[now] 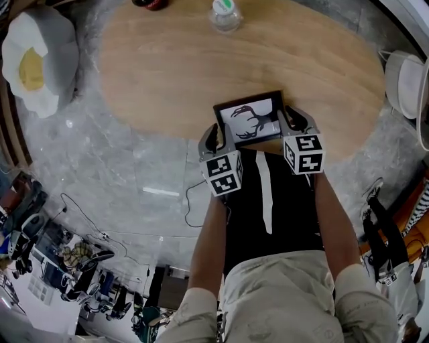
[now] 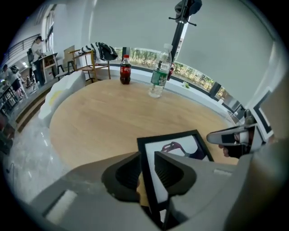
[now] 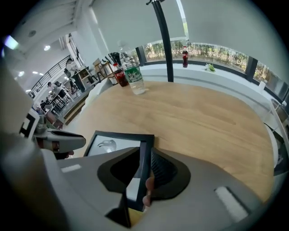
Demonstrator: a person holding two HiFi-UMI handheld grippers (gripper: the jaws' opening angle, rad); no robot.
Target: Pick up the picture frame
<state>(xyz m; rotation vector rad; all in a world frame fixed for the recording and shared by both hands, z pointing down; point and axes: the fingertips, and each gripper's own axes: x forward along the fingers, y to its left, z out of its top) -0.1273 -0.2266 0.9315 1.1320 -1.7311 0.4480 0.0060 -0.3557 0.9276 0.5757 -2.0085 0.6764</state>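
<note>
The picture frame (image 1: 248,119) is black-edged with a dark antlered figure on white, and lies at the near edge of the round wooden table (image 1: 167,67). My left gripper (image 1: 218,137) straddles its left edge. In the left gripper view the frame (image 2: 180,146) runs between the jaws of this gripper (image 2: 146,167), which stand open and do not press on it. My right gripper (image 1: 297,120) straddles the right edge. In the right gripper view the frame (image 3: 113,142) leans on one pad of that gripper (image 3: 145,167), with a dark gap on the other side.
A clear water bottle (image 1: 224,13) stands at the table's far side, with a cola bottle (image 2: 125,70) further left. A white egg-shaped cushion (image 1: 33,60) lies off the table's left. A black stand pole (image 3: 163,40) rises behind the table. Cables cross the grey floor (image 1: 134,174).
</note>
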